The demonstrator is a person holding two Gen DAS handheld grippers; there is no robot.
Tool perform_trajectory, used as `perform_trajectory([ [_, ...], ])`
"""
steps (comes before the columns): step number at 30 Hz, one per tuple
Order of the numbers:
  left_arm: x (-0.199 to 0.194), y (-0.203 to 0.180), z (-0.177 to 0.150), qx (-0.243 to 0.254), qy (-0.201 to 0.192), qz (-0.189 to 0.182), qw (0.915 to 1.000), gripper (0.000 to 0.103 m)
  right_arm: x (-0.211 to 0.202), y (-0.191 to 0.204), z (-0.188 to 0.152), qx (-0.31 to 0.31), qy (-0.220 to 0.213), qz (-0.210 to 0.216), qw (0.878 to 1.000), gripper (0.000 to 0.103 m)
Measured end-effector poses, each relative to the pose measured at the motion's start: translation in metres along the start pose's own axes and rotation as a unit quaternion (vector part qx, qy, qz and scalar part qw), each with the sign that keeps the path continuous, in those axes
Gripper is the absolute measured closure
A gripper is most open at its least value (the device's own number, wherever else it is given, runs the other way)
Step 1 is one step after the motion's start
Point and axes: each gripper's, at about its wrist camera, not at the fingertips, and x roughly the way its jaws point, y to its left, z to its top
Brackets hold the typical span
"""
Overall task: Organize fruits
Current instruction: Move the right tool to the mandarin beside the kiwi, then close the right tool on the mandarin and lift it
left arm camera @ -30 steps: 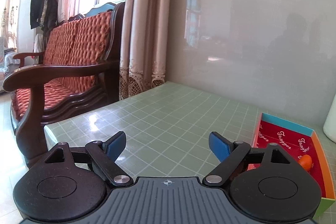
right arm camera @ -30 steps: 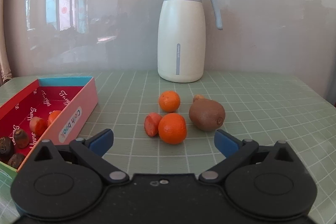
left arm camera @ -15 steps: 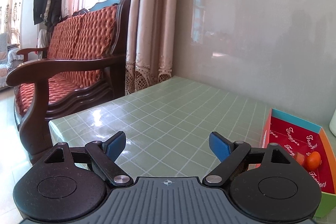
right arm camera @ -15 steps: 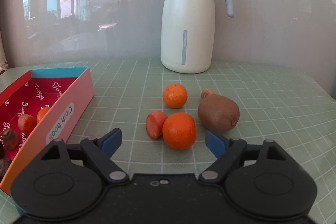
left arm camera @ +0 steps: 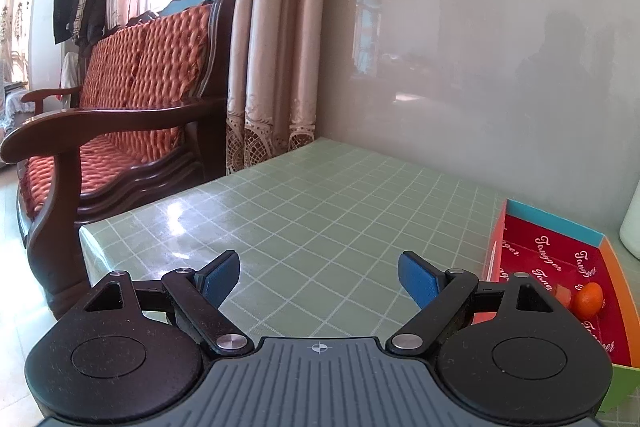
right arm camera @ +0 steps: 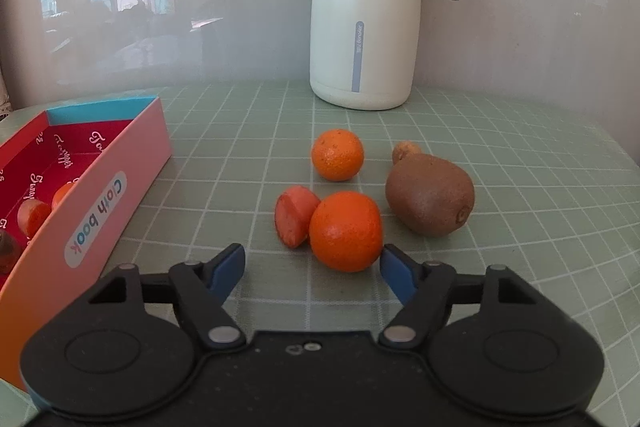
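Note:
On the green checked table lie a near orange [right arm camera: 346, 231], a far orange [right arm camera: 337, 155], a red fruit piece [right arm camera: 295, 216] and a brown kiwi [right arm camera: 430, 193]. My right gripper [right arm camera: 312, 253] is closing just in front of the near orange. Its right fingertip [right arm camera: 390, 261] is at the orange's side, while the left one stands well clear. The colourful box [right arm camera: 116, 183] at the left holds several fruits. My left gripper [left arm camera: 318, 261] hovers open over bare table with nothing between its fingers. To its right is the box [left arm camera: 556, 227], with a small orange [left arm camera: 588, 301] inside.
A white thermos jug [right arm camera: 366, 27] stands at the back against the grey wall. A small brown item [right arm camera: 405, 151] sits behind the kiwi. A wooden sofa [left arm camera: 120, 107] and curtains [left arm camera: 272, 47] lie beyond the table's left edge.
My right gripper has moved forward and down toward the near orange, and its jaws have narrowed. The left gripper has stayed in place, still open.

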Motion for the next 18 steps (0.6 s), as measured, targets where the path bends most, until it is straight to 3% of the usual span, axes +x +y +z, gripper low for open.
perform_trajectory([
  [4, -0.0004, -0.0013, 0.0005, -0.002, 0.0, -0.002, 1.0, 0.017, 0.0045, -0.0067, 0.0022, 0.008, 0.005, 0.002, 1.0, 0.042],
  [7, 0.0001, -0.0022, 0.0004, -0.003, 0.003, -0.003, 1.0, 0.017, 0.0073, -0.0077, 0.0032, 0.008, 0.006, 0.002, 1.0, 0.036],
  [10, 0.0001, -0.003, -0.0002, 0.0, 0.003, -0.003, 1.0, 0.017, 0.0069, -0.0072, 0.0032, 0.008, 0.004, 0.004, 1.0, 0.039],
  [13, 0.0004, -0.0032, -0.0003, 0.001, 0.004, -0.003, 1.0, 0.017, 0.0041, -0.0089, 0.0029, 0.011, 0.001, 0.005, 1.0, 0.053],
  [18, 0.0008, -0.0035, 0.0003, -0.001, 0.006, -0.003, 1.0, 0.017, 0.0017, -0.0104, 0.0022, 0.017, 0.0, 0.014, 1.0, 0.062],
])
